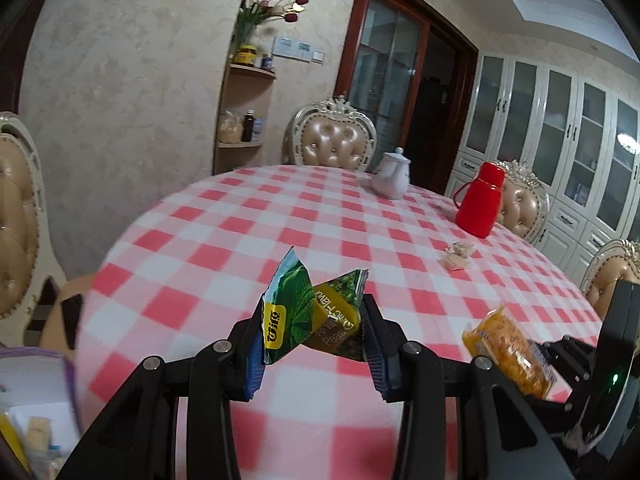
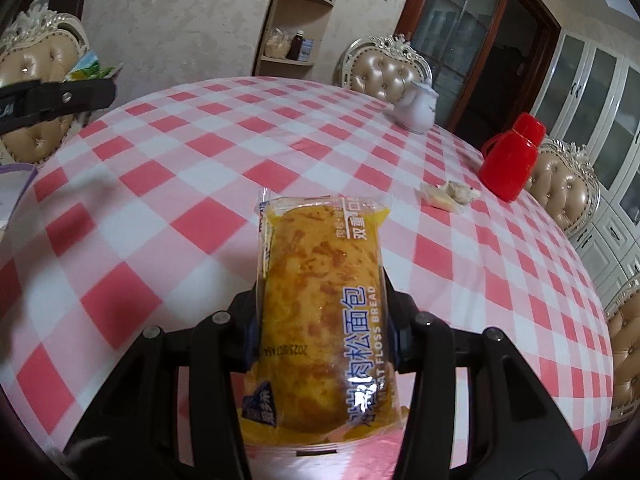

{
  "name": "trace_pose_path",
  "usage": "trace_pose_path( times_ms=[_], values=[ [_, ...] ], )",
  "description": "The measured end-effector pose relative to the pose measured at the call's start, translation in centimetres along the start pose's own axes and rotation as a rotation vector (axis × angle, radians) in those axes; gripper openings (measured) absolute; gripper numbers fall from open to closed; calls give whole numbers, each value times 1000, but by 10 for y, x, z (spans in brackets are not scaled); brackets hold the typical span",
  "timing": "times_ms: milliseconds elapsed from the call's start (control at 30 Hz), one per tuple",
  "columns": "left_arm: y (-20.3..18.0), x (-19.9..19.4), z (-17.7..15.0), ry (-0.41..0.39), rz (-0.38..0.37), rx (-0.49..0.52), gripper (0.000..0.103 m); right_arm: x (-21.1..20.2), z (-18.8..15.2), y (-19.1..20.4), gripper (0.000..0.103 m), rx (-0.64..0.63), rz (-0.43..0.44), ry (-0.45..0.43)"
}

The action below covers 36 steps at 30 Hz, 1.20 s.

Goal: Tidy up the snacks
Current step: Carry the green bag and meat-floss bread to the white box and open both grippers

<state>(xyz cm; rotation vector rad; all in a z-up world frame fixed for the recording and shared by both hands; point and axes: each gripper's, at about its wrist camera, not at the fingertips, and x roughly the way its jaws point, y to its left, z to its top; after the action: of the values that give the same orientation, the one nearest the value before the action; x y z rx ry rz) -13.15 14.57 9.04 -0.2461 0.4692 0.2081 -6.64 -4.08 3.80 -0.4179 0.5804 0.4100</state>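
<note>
My left gripper is shut on a green and yellow packet of peas, crumpled between its blue pads and held above the checked table. My right gripper is shut on a clear-wrapped meat floss bread that lies lengthwise between its fingers, above the table. That bread also shows at the right of the left wrist view. The left gripper with its green packet shows at the far left of the right wrist view. A small crumpled pale snack wrapper lies on the table near the red flask; it also shows in the right wrist view.
A round table with a pink and white checked cloth carries a white teapot and a red flask at its far right. Padded chairs ring it. A purple-rimmed container with items sits at the lower left.
</note>
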Motion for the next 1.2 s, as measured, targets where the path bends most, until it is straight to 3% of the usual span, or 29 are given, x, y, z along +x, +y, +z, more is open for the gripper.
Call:
trace_pose_path(
  times_ms=[500,867,1200],
  values=[
    [98,-75,-28,-19,131,-46,43,-23,19,87,51,-91,53,-69],
    [175,-115,-53,-17,215,-118,43,-40,35,178,51,-197,134,-108],
    [240,-141,-86,46,311,-159,43,-67,36,275,51,-344,256,-140]
  ],
)
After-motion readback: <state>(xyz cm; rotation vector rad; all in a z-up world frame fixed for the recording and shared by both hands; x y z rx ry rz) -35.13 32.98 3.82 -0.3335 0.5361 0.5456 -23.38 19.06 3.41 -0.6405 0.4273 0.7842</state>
